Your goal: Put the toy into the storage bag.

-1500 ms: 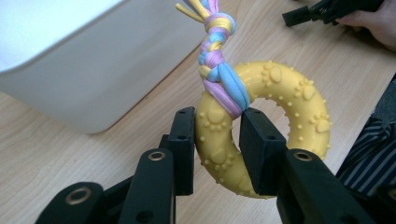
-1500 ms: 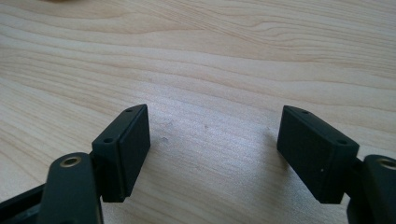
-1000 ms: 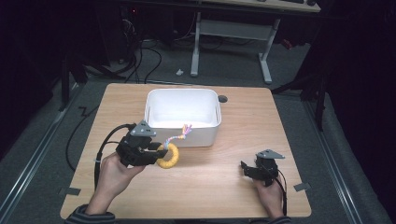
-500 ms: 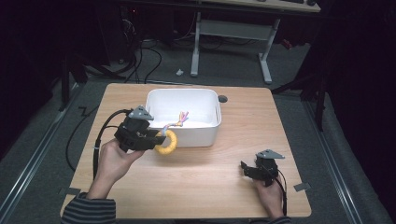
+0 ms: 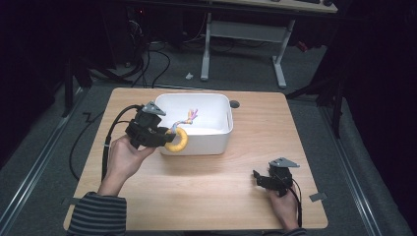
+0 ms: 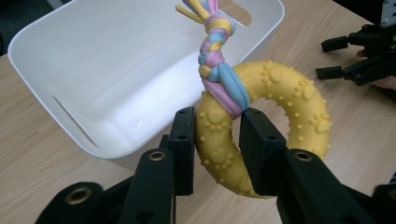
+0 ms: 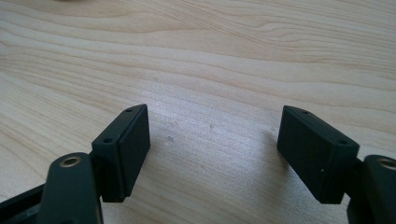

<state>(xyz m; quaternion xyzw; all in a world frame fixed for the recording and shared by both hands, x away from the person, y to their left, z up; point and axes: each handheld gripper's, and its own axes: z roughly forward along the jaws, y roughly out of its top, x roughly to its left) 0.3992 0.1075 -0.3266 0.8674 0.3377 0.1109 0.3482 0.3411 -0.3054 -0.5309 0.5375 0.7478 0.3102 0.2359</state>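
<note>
Left gripper (image 6: 217,140): clamped on yellow ring toy (image 6: 266,135), raised at white bin (image 5: 216,129) near rim.
Right gripper (image 7: 212,154): jaws apart, empty, low over table (image 7: 233,56).
Done: toy lifted.
Left: likely 1 drop into bin.

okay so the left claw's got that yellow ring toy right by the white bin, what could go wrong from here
1. The left claw pinches only one side of the yellow ring, so the ring could twist or slip out.
2. The ring sits at the white bin's near wall, not over its inside; released now, it would likely land on the table.
3. The braided rope could snag on the rim.
</note>
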